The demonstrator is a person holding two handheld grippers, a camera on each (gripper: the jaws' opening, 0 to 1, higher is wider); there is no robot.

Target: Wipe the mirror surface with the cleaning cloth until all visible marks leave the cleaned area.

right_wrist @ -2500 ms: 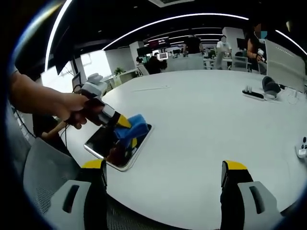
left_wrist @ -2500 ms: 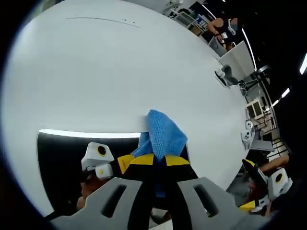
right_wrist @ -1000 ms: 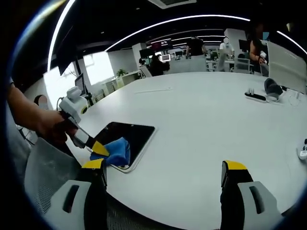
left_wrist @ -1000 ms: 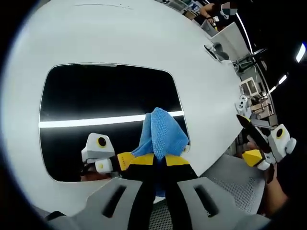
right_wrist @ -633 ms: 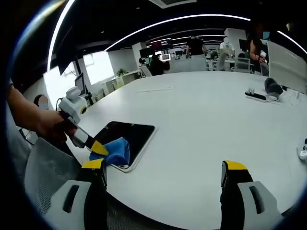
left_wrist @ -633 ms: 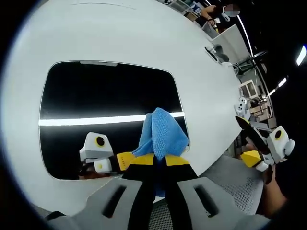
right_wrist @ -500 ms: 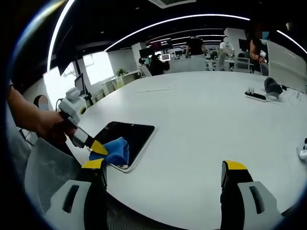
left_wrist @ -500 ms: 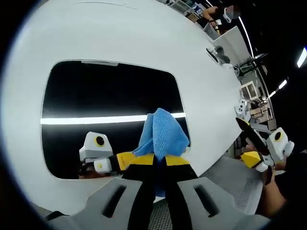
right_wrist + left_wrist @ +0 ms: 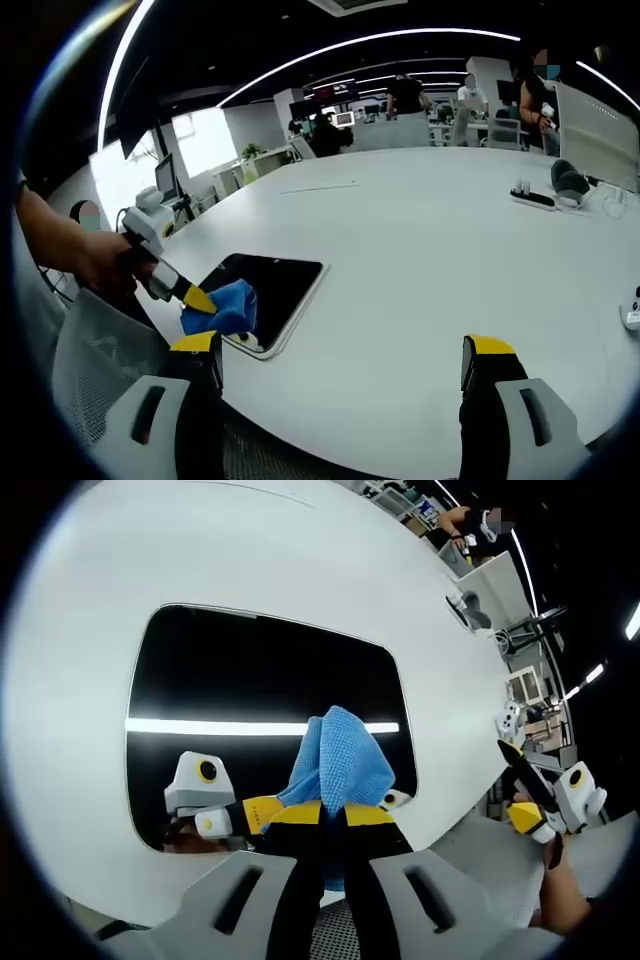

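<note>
A dark rectangular mirror (image 9: 270, 680) (image 9: 275, 285) lies flat on the white table (image 9: 250, 560). Its glass reflects a bright ceiling light strip and my left gripper. My left gripper (image 9: 333, 815) is shut on a blue cleaning cloth (image 9: 340, 763), which presses on the mirror near its near edge. From the right gripper view, the left gripper (image 9: 190, 296) sits at the mirror's near-left corner with the blue cloth (image 9: 222, 308) bunched at its tip, a hand holding it. My right gripper (image 9: 340, 365) stands open above the table's front edge, with nothing between its fingers.
A grey mesh chair (image 9: 95, 370) stands at the table's near-left edge. Headphones and a power strip (image 9: 545, 190) rest at the far right of the table (image 9: 430, 260). People stand at desks in the background. The right gripper (image 9: 545, 805) shows beyond the table edge.
The left gripper has drawn the cloth back across the mirror from its far end to the near edge, then slid it slightly sideways. The right gripper has not moved.
</note>
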